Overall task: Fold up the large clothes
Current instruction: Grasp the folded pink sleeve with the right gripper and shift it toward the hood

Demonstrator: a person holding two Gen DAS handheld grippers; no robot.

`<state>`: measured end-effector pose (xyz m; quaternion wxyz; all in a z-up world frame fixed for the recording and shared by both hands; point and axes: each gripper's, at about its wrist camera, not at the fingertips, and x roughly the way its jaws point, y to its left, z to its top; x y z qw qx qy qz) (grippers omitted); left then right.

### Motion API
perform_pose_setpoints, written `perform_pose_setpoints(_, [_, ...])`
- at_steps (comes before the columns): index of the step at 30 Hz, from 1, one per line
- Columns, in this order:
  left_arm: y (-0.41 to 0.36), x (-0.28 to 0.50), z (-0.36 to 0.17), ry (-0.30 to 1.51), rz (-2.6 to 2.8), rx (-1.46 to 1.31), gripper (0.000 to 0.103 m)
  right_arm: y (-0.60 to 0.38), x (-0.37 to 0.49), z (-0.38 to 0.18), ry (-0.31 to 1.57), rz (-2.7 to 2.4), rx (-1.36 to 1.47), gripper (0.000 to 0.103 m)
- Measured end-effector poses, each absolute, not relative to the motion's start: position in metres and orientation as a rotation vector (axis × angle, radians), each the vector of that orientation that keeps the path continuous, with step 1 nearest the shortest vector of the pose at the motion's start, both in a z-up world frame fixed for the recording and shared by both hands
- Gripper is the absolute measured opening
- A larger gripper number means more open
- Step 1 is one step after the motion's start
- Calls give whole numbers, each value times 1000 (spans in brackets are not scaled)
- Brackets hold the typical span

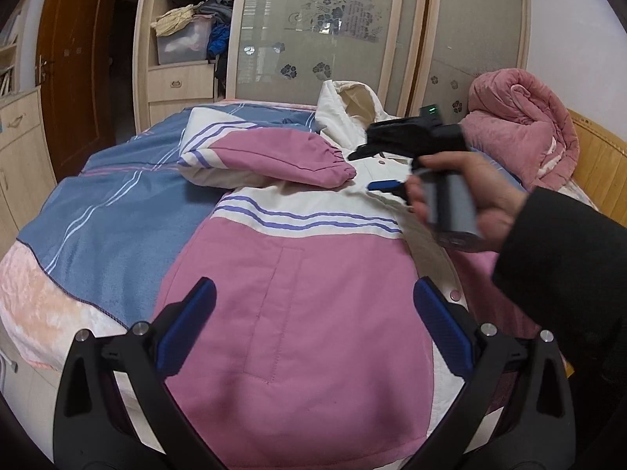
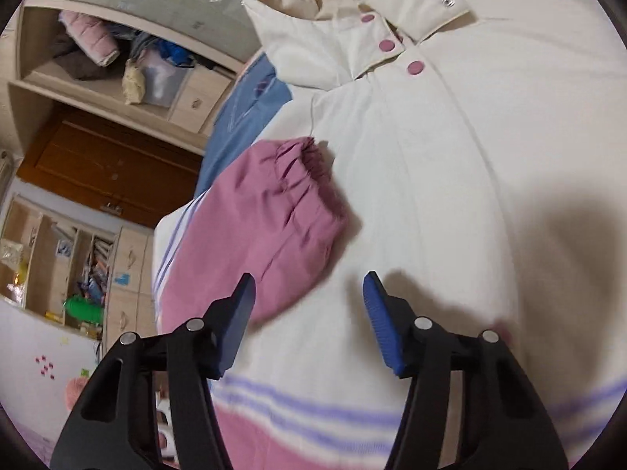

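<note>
Bed (image 1: 58, 293) filling most of the left wrist view, spread with a blue striped sheet (image 1: 117, 211) over a pale peach cover. Behind it, a tall wardrobe (image 1: 395, 39) with frosted flower-patterned sliding doors; open compartment at its left end stuffed with hanging coats, a clear plastic storage box (image 1: 182, 45) with pale cloth inside, a yellowish rag draped on the box rim, and blue fabric beside it. Drawers below that compartment. Brown wooden door (image 1: 74, 66) further left.

Pink-and-cream hooded jacket (image 1: 298, 293) lying front up on the bed, snaps closed, purple stripes across the chest, hood toward the wardrobe. One sleeve (image 1: 274, 156) folded inward across the chest, elastic cuff resting on the cream panel. Rolled pink quilt (image 1: 521, 125) at the far right, by the wooden headboard.

Left gripper (image 1: 313, 325) low over the pink hem, fingers apart, nothing between them. Right gripper (image 1: 382, 168) held in a hand (image 1: 470, 199) with a dark sleeve, above the cream chest near the cuff.

Seen only from the right wrist: pink snap buttons (image 2: 415, 67) at the collar, cuff (image 2: 313, 172) gathers up close, and a low open shelf unit (image 2: 58, 258) crammed with books, papers and a green bottle (image 2: 82, 309). There, right gripper (image 2: 309, 313) over the cream panel just beside the folded sleeve, fingers apart at a middling gap, empty. Quilt and headboard shown only from the left wrist.
</note>
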<state>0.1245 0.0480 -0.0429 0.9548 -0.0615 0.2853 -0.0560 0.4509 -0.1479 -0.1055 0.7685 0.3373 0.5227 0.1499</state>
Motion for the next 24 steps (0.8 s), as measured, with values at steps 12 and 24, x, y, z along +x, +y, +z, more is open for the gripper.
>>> perform_pose_setpoints(12, [48, 127, -43, 579, -107, -125, 101, -137, 469, -57, 930, 367, 686, 14])
perform_pose_setpoints(24, [44, 125, -46, 588, -108, -101, 101, -264, 394, -37, 749, 82, 537, 17])
